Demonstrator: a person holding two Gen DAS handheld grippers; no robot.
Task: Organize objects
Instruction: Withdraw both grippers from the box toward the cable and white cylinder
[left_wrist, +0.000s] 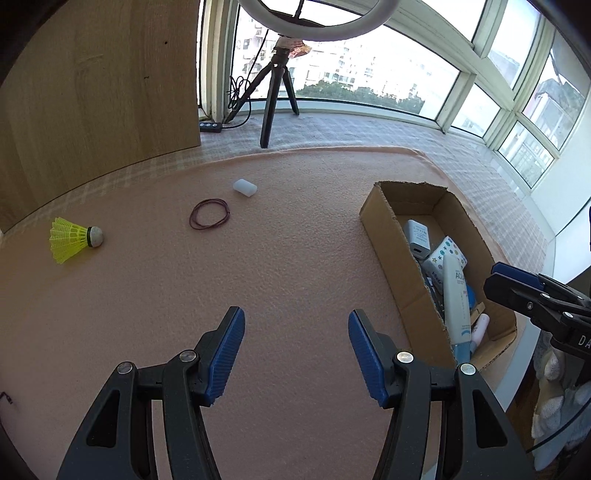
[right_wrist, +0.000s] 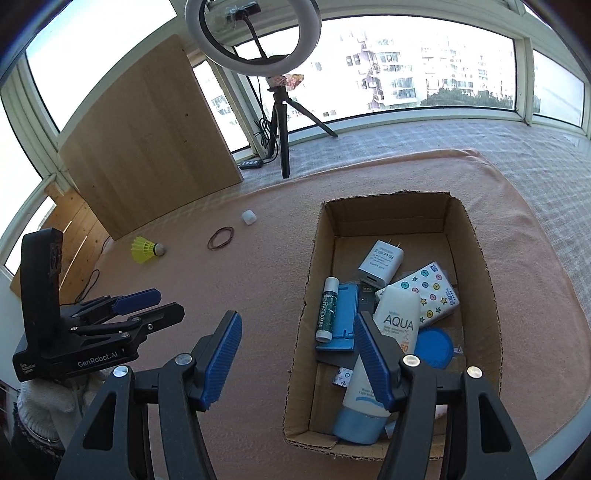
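Observation:
A yellow shuttlecock (left_wrist: 72, 239) (right_wrist: 147, 250), a dark red rubber band (left_wrist: 209, 218) (right_wrist: 221, 237) and a small white case (left_wrist: 245, 187) (right_wrist: 248, 216) lie loose on the pink cloth. A cardboard box (left_wrist: 384, 225) (right_wrist: 491, 295) on the right holds a white charger (right_wrist: 380, 261), an AQUA tube (right_wrist: 391, 332), a lip balm (right_wrist: 325, 310), a tissue pack (right_wrist: 432, 291) and other items. My left gripper (left_wrist: 296, 354) (right_wrist: 147, 302) is open and empty over bare cloth. My right gripper (right_wrist: 297, 358) (left_wrist: 517, 284) is open and empty above the box's near left corner.
A ring light on a black tripod (left_wrist: 275, 92) (right_wrist: 282, 122) stands at the back by the windows. A wooden board (left_wrist: 99, 99) (right_wrist: 147, 147) leans at the back left. A cable remote (left_wrist: 211, 126) lies near the tripod. The table edge runs along the right.

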